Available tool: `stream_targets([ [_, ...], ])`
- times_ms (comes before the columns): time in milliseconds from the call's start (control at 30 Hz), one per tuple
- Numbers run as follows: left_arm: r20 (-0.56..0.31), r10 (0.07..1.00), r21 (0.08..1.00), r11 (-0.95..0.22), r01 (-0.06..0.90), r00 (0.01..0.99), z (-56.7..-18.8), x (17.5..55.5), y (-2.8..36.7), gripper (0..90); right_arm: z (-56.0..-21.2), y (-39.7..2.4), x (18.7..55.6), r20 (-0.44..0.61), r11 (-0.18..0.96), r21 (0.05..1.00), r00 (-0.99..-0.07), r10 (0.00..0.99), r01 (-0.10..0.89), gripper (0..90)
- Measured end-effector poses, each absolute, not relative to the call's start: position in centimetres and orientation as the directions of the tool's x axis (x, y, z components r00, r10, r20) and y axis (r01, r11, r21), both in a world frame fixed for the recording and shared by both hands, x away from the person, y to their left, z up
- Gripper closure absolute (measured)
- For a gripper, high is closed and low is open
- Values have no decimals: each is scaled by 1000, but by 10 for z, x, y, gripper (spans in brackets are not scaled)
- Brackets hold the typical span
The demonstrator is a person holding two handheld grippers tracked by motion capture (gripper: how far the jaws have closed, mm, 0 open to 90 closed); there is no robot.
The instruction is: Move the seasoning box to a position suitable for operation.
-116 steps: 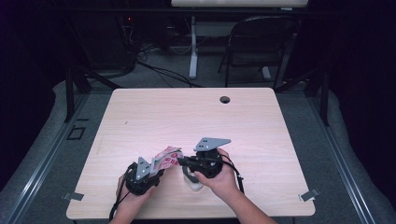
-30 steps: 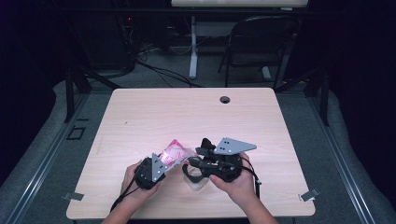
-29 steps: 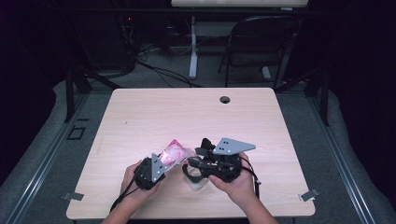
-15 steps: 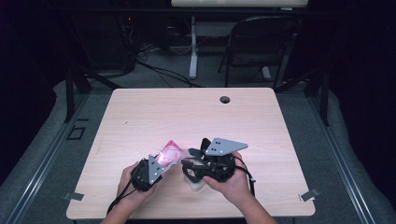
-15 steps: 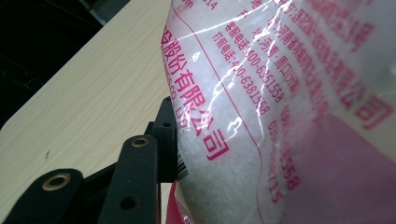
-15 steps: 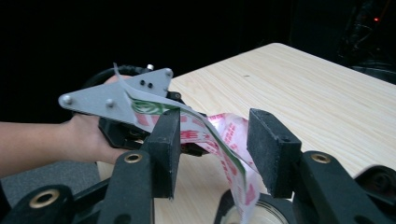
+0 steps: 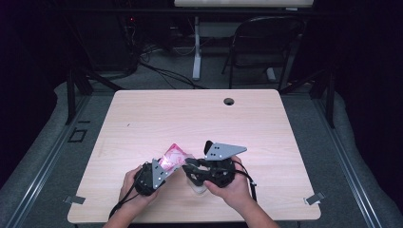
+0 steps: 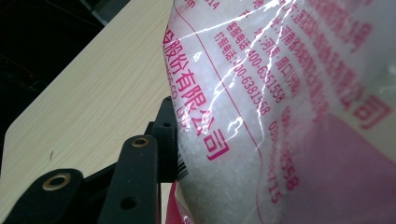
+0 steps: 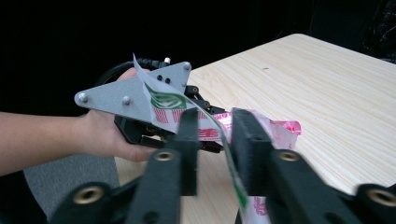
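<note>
High view: a person's two hands hold the left gripper [image 7: 161, 172] and the right gripper [image 7: 192, 167] near the front edge of the wooden table [image 7: 199, 114], with a plastic packet [image 7: 174, 156] between them.
Packet: clear film with pink print and a white, grainy filling; it sits up off the table, in front of the left gripper's jaws and just beside the right gripper's tips.
Left gripper jaws: partly spread and pressed on the packet; in the left gripper view one black jaw lies flat against the packet [image 8: 280, 107] near its barcode, and the other jaw is hidden behind the film.
Right gripper jaws: they have just been closing; in the right gripper view the right gripper [image 9: 215, 126] has a thin edge of the packet [image 9: 219, 135] running between its two pads, with narrow gaps still showing on both sides, so no firm pinch is visible.
Beyond the right jaws: the left gripper [image 9: 205, 133] with its grey plate, and the hand [image 9: 100, 135] holding it.
</note>
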State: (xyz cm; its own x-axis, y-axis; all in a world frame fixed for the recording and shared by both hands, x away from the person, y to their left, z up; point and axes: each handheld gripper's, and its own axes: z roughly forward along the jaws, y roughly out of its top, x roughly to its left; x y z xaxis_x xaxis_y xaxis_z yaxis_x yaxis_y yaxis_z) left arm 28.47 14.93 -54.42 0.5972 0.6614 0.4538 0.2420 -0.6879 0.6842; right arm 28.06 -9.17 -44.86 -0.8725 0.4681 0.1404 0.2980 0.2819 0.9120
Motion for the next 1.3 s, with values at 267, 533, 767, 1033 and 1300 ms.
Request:
stream_targets([
  [267, 486, 655, 678, -701, 224, 579, -542, 284, 149, 616, -451, -93, 280, 152, 267, 914, -869, 471, 305, 900],
  [533, 499, 647, 669, -710, 219, 576, -543, 284, 148, 616, -452, -95, 282, 158, 273, 908, -863, 480, 318, 900],
  [767, 511, 644, 662, -717, 216, 570, -543, 284, 148, 616, -454, -98, 285, 206, 249, 900, -853, 480, 357, 900],
  [1033, 583, 611, 626, -758, 184, 536, -540, 282, 146, 617, -460, -107, 295, 295, 179, 886, -817, 496, 428, 900],
  [1300, 655, 580, 592, -792, 147, 484, -539, 279, 142, 620, -468, -115, 304, 336, 142, 869, -777, 532, 473, 900],
])
